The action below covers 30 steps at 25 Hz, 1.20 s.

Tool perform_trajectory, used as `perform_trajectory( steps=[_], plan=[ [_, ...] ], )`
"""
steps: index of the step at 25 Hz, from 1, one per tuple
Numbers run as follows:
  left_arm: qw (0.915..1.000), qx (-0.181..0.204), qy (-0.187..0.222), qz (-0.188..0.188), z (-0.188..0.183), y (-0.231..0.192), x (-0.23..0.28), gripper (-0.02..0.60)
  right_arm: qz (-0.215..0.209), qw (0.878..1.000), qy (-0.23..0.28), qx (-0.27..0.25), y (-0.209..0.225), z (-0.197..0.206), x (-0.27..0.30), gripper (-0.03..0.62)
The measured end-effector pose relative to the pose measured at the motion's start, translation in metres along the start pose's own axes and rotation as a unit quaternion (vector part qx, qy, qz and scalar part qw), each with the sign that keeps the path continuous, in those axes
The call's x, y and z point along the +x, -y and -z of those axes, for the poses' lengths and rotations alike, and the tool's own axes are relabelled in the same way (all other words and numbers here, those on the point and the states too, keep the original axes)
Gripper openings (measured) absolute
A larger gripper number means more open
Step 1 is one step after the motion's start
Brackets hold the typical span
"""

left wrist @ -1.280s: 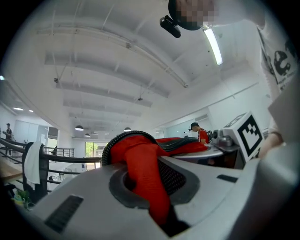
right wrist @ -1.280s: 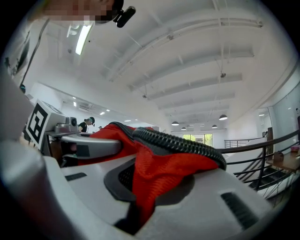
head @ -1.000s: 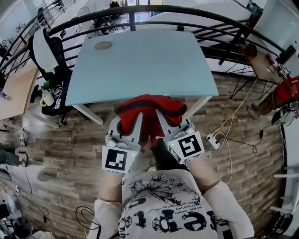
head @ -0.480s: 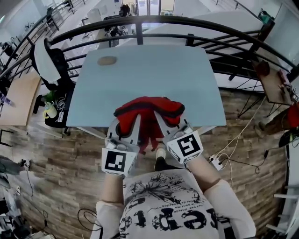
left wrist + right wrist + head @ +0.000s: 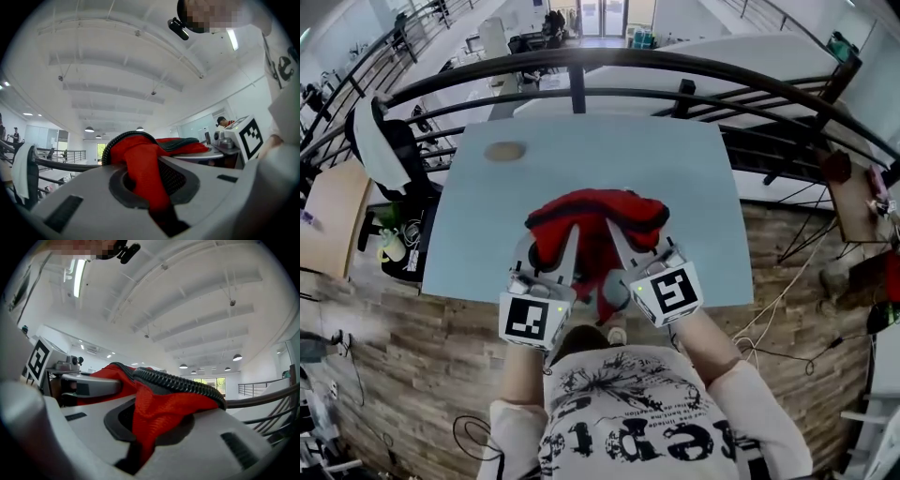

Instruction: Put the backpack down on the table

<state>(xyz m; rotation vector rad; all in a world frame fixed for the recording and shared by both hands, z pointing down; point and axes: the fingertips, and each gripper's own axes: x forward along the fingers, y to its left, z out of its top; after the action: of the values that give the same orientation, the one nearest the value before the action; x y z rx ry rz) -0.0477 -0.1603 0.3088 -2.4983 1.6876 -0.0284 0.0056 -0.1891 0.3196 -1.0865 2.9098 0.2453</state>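
Note:
A red backpack with black trim hangs between my two grippers, over the near half of the pale blue table. My left gripper is shut on the pack's left side; red fabric is pinched between its jaws in the left gripper view. My right gripper is shut on the pack's right side, with red fabric and a black zip edge bunched at its jaws. Whether the pack touches the tabletop is hidden.
A small brown disc lies at the table's far left. A black curved railing runs behind the table. A chair with a white cloth stands to the left, and wooden desks flank both sides. Cables lie on the floor at right.
Both grippers and the backpack have moved forward together from over the floor before the table's front edge to above the tabletop. The grip on the pack is unchanged.

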Motion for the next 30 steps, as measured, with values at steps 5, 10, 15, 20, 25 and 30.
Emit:
perform_trajectory(
  steps=[5, 10, 15, 20, 25, 30],
  plan=[
    [1.0000, 0.001, 0.007, 0.006, 0.009, -0.040, 0.051, 0.038, 0.005, 1.000, -0.014, 0.008, 0.032, 0.018, 0.052, 0.029],
    [0.9994, -0.010, -0.011, 0.030, 0.020, -0.085, 0.100, 0.038, 0.019, 0.999, -0.023, 0.011, 0.063, 0.024, 0.112, 0.029],
    [0.9991, -0.013, -0.011, 0.040, 0.025, -0.123, 0.145, 0.038, 0.035, 0.999, -0.021, 0.001, 0.095, 0.027, 0.162, 0.029],
    [0.9984, -0.011, -0.006, 0.055, 0.038, -0.156, 0.195, 0.038, 0.049, 0.999, -0.020, -0.005, 0.130, 0.041, 0.208, 0.029],
    [0.9979, -0.016, 0.001, 0.063, 0.059, -0.187, 0.242, 0.038, 0.055, 0.998, -0.022, -0.018, 0.162, 0.062, 0.253, 0.029],
    [0.9973, -0.031, 0.020, 0.063, 0.070, -0.206, 0.286, 0.038, 0.065, 0.997, -0.029, -0.016, 0.192, 0.085, 0.281, 0.029]
  ],
)
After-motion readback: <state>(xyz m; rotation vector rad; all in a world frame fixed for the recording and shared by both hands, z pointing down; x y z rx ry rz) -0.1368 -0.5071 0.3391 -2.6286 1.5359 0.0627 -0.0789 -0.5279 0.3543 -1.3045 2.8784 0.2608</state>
